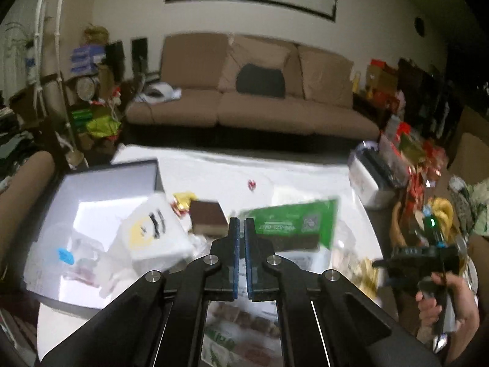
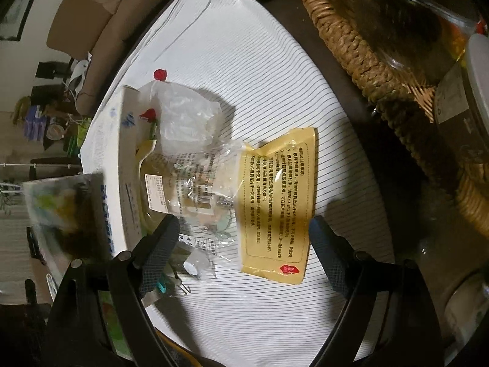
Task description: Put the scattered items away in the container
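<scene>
Two grippers are in view. Left gripper (image 1: pixel 241 223): blue-padded fingers pressed nearly together with only a thin gap, nothing between them, hovering above the cluttered table (image 1: pixel 305 177). Right gripper (image 2: pixel 243 229): fingers spread wide, straddling the near edge of a yellow packet (image 2: pixel 276 195) without touching it.

Yellow packet lies flat on the striped cloth (image 2: pixel 244 61), printed with black Chinese text in a framed panel and a small red mark at one corner; wording too small to read. Clear bags (image 2: pixel 189 116) overlap its left side, resting partly on a white box (image 2: pixel 122 165) with blue print. One red candy (image 2: pixel 159 75) lies apart on the cloth. Wicker basket (image 2: pixel 342 39) stands beyond the cloth at upper right.

Left view: open white container (image 1: pixel 101 183) at table left, holding a white carton (image 1: pixel 152 229) with a yellow circle. Beside it, a brown box (image 1: pixel 207 214) and a green packet (image 1: pixel 293 220) with a QR code; its lettering is blurred. Sofa (image 1: pixel 244 91) stands behind.
</scene>
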A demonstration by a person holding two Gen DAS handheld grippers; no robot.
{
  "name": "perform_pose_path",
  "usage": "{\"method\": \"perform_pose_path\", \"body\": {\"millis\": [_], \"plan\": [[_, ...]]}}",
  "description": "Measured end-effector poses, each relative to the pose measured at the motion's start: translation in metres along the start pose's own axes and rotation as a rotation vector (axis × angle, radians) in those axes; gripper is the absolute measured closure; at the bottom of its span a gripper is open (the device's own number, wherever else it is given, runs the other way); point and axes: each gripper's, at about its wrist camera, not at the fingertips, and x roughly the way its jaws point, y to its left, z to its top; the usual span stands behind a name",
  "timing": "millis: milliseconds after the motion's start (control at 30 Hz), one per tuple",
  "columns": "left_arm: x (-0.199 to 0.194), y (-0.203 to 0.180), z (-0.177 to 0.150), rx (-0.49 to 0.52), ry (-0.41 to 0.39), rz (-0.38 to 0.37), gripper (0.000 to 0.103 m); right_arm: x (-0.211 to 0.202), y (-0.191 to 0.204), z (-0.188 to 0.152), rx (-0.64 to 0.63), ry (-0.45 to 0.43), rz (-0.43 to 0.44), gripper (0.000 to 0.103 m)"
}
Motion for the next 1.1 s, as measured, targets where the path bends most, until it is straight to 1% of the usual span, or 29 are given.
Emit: {"method": "perform_pose_path", "body": {"millis": [33,67,100,133,167,200,233,267,300,333,367,400,433,467,533,600,633,667,700,733,767,800,833,900,1000,1100], "plan": [[0.003,-0.005,-0.002,0.012,0.025,-0.012,0.099,0.0,0.001,0.0,-0.002,0.001,-0.004,0.018],[0.006,-0.011,-0.003,0.032,0.059,-0.026,0.094,0.0,0.001,0.001,-0.004,0.002,-0.008,0.018],[0.01,-0.018,-0.005,0.057,0.085,-0.031,0.069,0.0,0.002,0.001,-0.008,0.004,-0.012,0.018],[0.012,-0.028,-0.008,0.085,0.099,-0.018,0.032,0.0,0.002,0.001,-0.011,0.005,-0.014,0.018],[0.015,-0.037,-0.011,0.099,0.118,-0.01,0.016,0.0,0.002,0.001,-0.012,0.007,-0.016,0.018],[0.017,-0.045,-0.013,0.108,0.137,-0.014,0.007,0.0,0.002,0.002,-0.014,0.009,-0.018,0.018],[0.019,-0.058,-0.017,0.125,0.157,-0.019,0.007,-0.001,0.002,0.002,-0.014,0.009,-0.023,0.018],[0.022,-0.074,-0.023,0.167,0.184,-0.005,0.006,-0.001,0.001,0.002,-0.016,0.008,-0.031,0.018],[0.026,-0.091,-0.03,0.231,0.209,0.034,0.004,-0.003,0.0,0.003,-0.016,0.004,-0.039,0.018],[0.034,-0.111,-0.04,0.347,0.23,0.124,0.0,-0.004,-0.001,0.003,-0.016,0.0,-0.041,0.018],[0.042,-0.127,-0.05,0.454,0.237,0.219,0.0,-0.005,-0.002,0.003,-0.015,-0.003,-0.042,0.018],[0.048,-0.135,-0.057,0.513,0.242,0.278,0.0,-0.006,-0.003,0.003,-0.014,-0.003,-0.04,0.018],[0.058,-0.141,-0.065,0.551,0.267,0.322,0.0,-0.006,-0.003,0.003,-0.014,-0.002,-0.038,0.018],[0.067,-0.143,-0.07,0.559,0.294,0.339,0.0,-0.007,-0.004,0.003,-0.014,-0.001,-0.037,0.018],[0.08,-0.141,-0.077,0.544,0.346,0.343,0.0,-0.007,-0.005,0.003,-0.017,-0.002,-0.041,0.018],[0.092,-0.137,-0.083,0.55,0.383,0.389,0.0,-0.005,-0.004,0.005,-0.025,0.001,-0.05,0.018],[0.096,-0.134,-0.085,0.557,0.39,0.423,0.001,-0.004,-0.004,0.005,-0.033,0.007,-0.059,0.018],[0.097,-0.131,-0.086,0.557,0.396,0.441,0.004,-0.003,-0.003,0.005,-0.044,0.013,-0.074,0.018],[0.099,-0.128,-0.086,0.548,0.405,0.447,0.015,-0.002,-0.003,0.004,-0.051,0.015,-0.085,0.018],[0.1,-0.124,-0.086,0.532,0.416,0.449,0.035,-0.002,-0.003,0.004,-0.055,0.014,-0.095,0.018],[0.102,-0.117,-0.085,0.505,0.429,0.446,0.051,-0.002,-0.003,0.004,-0.057,0.014,-0.099,0.018],[0.104,-0.111,-0.085,0.476,0.446,0.441,0.088,-0.002,-0.004,0.004,-0.059,0.016,-0.097,0.018],[0.106,-0.105,-0.084,0.458,0.461,0.441,0.095,-0.002,-0.004,0.004,-0.06,0.018,-0.093,0.018],[0.103,-0.098,-0.083,0.459,0.458,0.442,0.099,-0.002,-0.006,0.004,-0.062,0.022,-0.084,0.018],[0.092,-0.084,-0.071,0.376,0.429,0.387,0.1,-0.005,-0.008,0.003,-0.066,0.019,-0.065,0.018],[0.08,-0.064,-0.06,0.29,0.406,0.333,0.1,-0.013,-0.005,0.002,-0.094,-0.014,0.008,0.018]]}}
